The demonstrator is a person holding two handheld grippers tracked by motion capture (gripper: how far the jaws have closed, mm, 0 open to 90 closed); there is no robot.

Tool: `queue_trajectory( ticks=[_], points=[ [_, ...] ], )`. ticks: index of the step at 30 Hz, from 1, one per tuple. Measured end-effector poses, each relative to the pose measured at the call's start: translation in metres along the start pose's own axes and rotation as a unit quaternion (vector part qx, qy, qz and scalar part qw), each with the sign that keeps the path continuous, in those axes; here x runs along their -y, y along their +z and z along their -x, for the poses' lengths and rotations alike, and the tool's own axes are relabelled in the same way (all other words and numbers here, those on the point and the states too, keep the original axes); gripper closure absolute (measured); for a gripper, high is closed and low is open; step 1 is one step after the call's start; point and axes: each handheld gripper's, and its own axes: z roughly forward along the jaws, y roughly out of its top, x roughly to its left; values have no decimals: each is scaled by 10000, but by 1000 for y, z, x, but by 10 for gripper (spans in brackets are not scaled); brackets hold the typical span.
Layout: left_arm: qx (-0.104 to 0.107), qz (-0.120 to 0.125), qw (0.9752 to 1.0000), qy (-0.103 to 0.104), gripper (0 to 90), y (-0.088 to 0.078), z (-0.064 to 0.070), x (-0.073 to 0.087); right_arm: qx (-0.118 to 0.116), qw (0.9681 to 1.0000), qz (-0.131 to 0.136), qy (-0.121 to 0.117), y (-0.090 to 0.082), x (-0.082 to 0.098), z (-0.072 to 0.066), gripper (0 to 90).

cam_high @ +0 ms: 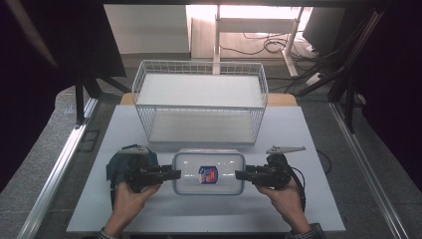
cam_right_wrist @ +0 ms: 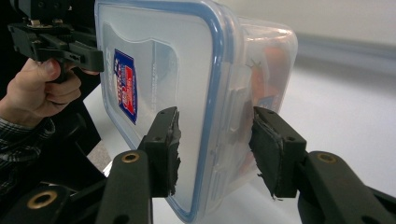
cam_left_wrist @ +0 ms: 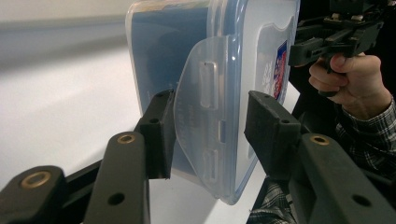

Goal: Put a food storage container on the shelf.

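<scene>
box: clear lidded plastic container (cam_high: pixel 209 172) sitting near counter (cam_high: pixel 318 209) front edge | left claw (cam_high: pixel 174 174) pinching its left end latch | right claw (cam_high: pixel 241 175) pinching right end | handling: looking light, rigid, slick; ends giving best hold

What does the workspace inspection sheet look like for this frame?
Surface: white table top, bare at front.
Job's things: clear lidded food container with blue seal and a label, between the two grippers.
Clutter: empty white wire basket behind it; dark teal cloth at left.
Grippers: left gripper and right gripper each clamp an end of the container.
Cables: black cable trails from right gripper; more on the floor beyond.
Surroundings: dark curtains, metal frame rails.
</scene>
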Motion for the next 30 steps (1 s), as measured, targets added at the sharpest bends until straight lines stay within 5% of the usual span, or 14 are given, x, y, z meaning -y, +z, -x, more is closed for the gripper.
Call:
queue_trajectory(
  ticks=[30],
  points=[
    [-125, 399, 9984, 385, 540, -34, 3, -94, 66, 9972, 623, -398, -12, -105, -11, 524]
  ],
)
